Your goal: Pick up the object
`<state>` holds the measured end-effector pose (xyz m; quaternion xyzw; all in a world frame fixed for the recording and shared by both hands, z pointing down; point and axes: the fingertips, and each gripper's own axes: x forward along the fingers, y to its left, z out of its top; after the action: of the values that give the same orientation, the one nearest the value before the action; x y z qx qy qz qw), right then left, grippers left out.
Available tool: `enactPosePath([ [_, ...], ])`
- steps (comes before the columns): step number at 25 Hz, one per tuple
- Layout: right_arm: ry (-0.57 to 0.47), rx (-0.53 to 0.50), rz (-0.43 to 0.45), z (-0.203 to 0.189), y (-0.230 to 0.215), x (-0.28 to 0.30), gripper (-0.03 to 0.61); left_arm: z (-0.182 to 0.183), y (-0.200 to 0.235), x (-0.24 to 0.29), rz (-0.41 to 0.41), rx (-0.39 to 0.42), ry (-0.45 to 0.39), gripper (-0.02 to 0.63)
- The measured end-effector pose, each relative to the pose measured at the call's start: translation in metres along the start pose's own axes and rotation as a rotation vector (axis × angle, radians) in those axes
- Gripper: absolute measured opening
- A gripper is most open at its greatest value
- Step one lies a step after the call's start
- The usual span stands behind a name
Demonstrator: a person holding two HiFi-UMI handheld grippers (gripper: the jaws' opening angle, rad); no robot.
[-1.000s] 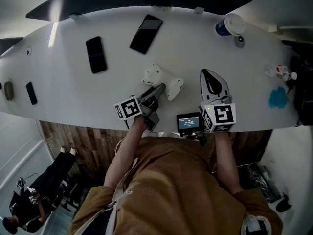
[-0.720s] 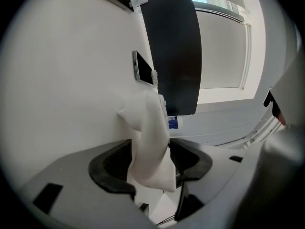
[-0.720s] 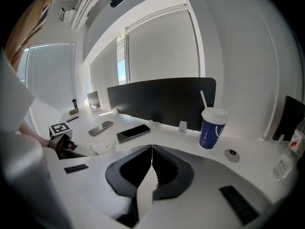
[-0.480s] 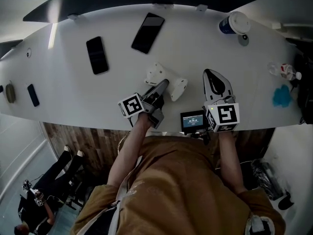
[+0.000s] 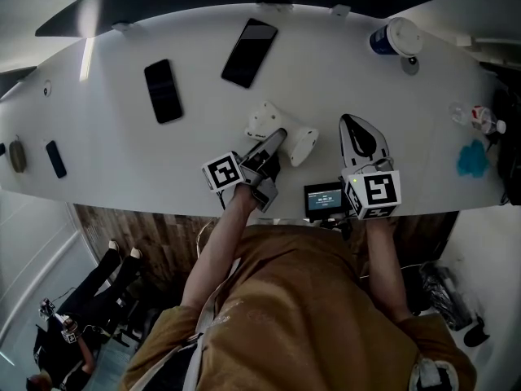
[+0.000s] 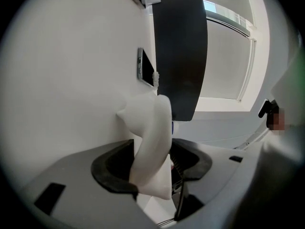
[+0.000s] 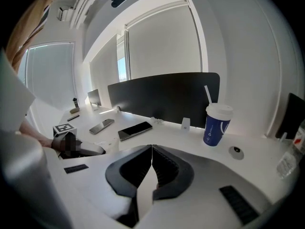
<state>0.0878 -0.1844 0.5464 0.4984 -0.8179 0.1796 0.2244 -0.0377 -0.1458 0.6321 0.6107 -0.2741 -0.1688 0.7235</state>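
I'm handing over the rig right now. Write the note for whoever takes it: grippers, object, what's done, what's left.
Left gripper: shut on the white object, which sits between both jaws.
Right gripper: shut and empty, near the front edge of the table, to the right of the object.
Object: near the middle of the table, close to the person. The views do not show whether it has left the surface.
Done: the grasp is made.
Left: lift the object clear of the table.

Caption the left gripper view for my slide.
Left claw clamped on the white object, a phone and dark divider panel beyond.
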Motion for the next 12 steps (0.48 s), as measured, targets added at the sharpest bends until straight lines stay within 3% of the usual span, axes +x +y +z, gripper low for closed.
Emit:
enactPosePath([
  [12,0.014,0.014,0.016,-0.0035,0.0081,0.0024,0.009,0.0018,-0.0057,0.007,-0.067,0.013,0.013,0.213],
])
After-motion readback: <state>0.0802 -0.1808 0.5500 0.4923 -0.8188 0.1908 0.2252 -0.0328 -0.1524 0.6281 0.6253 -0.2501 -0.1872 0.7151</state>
